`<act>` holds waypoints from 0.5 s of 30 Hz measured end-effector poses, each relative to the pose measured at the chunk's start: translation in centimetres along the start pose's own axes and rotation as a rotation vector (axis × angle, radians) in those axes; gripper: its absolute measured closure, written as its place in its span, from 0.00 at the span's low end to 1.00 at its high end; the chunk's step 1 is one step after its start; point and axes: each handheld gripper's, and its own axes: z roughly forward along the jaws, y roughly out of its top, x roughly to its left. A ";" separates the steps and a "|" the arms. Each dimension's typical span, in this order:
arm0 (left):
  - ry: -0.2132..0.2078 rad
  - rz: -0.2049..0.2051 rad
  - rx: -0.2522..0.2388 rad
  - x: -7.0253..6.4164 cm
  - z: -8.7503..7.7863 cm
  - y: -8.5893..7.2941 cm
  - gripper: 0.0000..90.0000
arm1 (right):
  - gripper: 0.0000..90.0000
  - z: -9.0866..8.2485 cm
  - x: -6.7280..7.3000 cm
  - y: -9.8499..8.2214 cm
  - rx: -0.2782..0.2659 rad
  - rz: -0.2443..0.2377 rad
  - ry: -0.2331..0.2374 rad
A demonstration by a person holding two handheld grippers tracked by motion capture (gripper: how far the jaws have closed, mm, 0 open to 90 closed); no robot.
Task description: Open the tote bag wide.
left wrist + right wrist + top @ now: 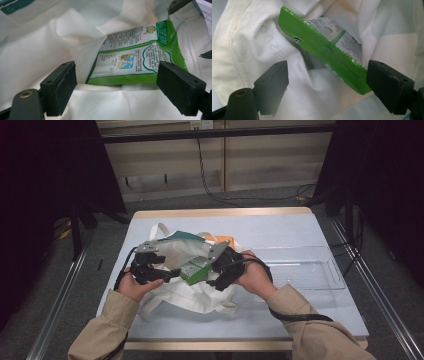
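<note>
Both my grippers, left (115,85) and right (327,85), gape wide; between the jaws, a glossy green packet (135,60) with a serrated edge sits in a soft white cloth bag (50,42).

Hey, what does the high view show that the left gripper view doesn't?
High view: the whole blue table, a clear plastic tray to the right of the white cloth bag, both hands and sleeves, the left gripper, the right gripper, and cables on the floor beyond.

Left gripper view: the packet's printed back, with small text, a table and a little picture, seen between that gripper's two spread black jaws.

Both: the white cloth bag and the green snack packet sitting in its opening.
</note>
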 end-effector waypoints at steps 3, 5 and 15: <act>-0.005 -0.005 -0.003 0.0 0.0 0.0 0.18 | 0.20 0.1 -0.1 0.1 0.007 0.008 -0.007; -0.004 -0.007 -0.004 0.0 0.0 0.0 0.18 | 0.20 0.4 -0.3 0.2 0.010 -0.011 -0.007; -0.007 -0.001 0.005 0.0 0.2 -0.2 0.18 | 0.22 2.0 -0.4 0.5 0.037 -0.032 -0.019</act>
